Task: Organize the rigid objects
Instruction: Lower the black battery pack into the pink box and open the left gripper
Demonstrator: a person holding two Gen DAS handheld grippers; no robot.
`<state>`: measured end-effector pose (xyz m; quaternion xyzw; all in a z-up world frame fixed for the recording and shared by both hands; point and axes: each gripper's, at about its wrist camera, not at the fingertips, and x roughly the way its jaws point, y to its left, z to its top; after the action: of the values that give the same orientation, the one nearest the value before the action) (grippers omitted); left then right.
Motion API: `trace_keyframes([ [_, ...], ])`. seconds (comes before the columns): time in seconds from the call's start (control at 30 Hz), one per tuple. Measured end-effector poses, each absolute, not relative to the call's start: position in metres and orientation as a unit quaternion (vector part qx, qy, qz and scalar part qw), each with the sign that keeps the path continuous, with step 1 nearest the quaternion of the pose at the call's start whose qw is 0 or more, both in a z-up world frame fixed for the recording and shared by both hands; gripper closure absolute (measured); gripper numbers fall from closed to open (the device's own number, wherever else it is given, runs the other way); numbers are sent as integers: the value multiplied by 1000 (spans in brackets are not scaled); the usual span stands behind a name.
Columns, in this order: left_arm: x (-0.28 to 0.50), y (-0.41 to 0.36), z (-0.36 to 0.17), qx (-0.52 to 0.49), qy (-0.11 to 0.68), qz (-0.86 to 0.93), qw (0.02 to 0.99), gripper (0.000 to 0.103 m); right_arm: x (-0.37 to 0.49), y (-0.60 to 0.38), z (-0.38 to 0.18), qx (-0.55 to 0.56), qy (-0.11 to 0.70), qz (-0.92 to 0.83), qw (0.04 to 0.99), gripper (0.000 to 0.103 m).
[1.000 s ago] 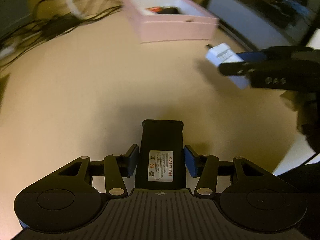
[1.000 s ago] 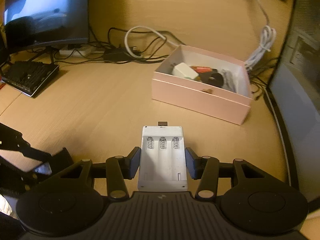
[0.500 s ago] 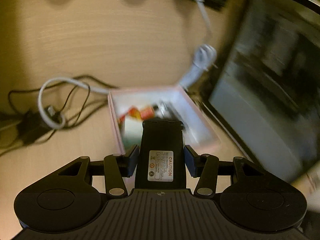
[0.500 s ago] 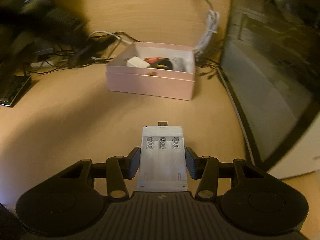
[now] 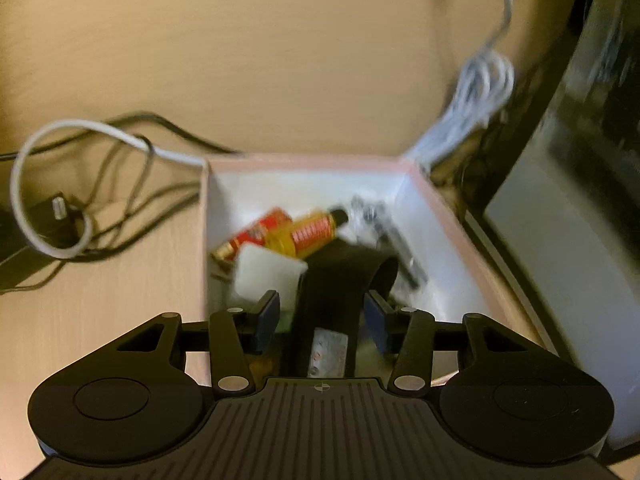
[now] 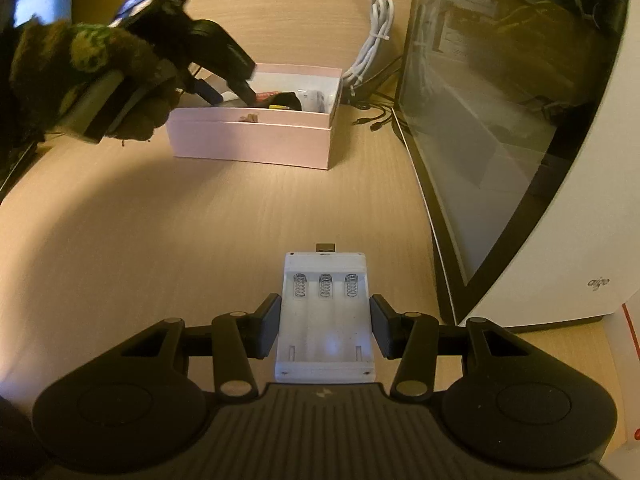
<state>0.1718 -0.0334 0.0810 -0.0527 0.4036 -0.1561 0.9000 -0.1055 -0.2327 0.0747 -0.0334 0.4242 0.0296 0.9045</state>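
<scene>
In the left wrist view my left gripper (image 5: 322,314) is open over the pink box (image 5: 440,200). The black battery pack (image 5: 332,300) sits loose between its fingers, with gaps on both sides, tilting down into the box. The box holds a red and yellow tube (image 5: 304,232), a white block (image 5: 268,276) and a metal part (image 5: 396,248). In the right wrist view my right gripper (image 6: 325,320) is shut on the white battery charger (image 6: 326,316) above the desk, well short of the pink box (image 6: 252,140). The left gripper (image 6: 224,80) hangs over that box.
Black and white cables (image 5: 80,184) lie on the desk left of the box. A coiled white cable (image 6: 372,44) lies behind it. A glass-sided computer case (image 6: 500,120) stands along the right. The wooden desk (image 6: 160,240) spreads between my right gripper and the box.
My left gripper has moved over the pink box and opened, letting go of the black battery pack. My right gripper has drifted right with the charger still in it.
</scene>
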Motion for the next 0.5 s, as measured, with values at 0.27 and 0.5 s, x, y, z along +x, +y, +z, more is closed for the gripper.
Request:
trace_keyframes([
  [0.27, 95, 22, 106, -110, 387, -143, 904, 52, -82, -227, 73, -26, 420, 46, 906, 56],
  [0.5, 1, 101, 77, -153, 433, -63, 886, 52, -29, -216, 95, -15, 376, 58, 925, 56],
])
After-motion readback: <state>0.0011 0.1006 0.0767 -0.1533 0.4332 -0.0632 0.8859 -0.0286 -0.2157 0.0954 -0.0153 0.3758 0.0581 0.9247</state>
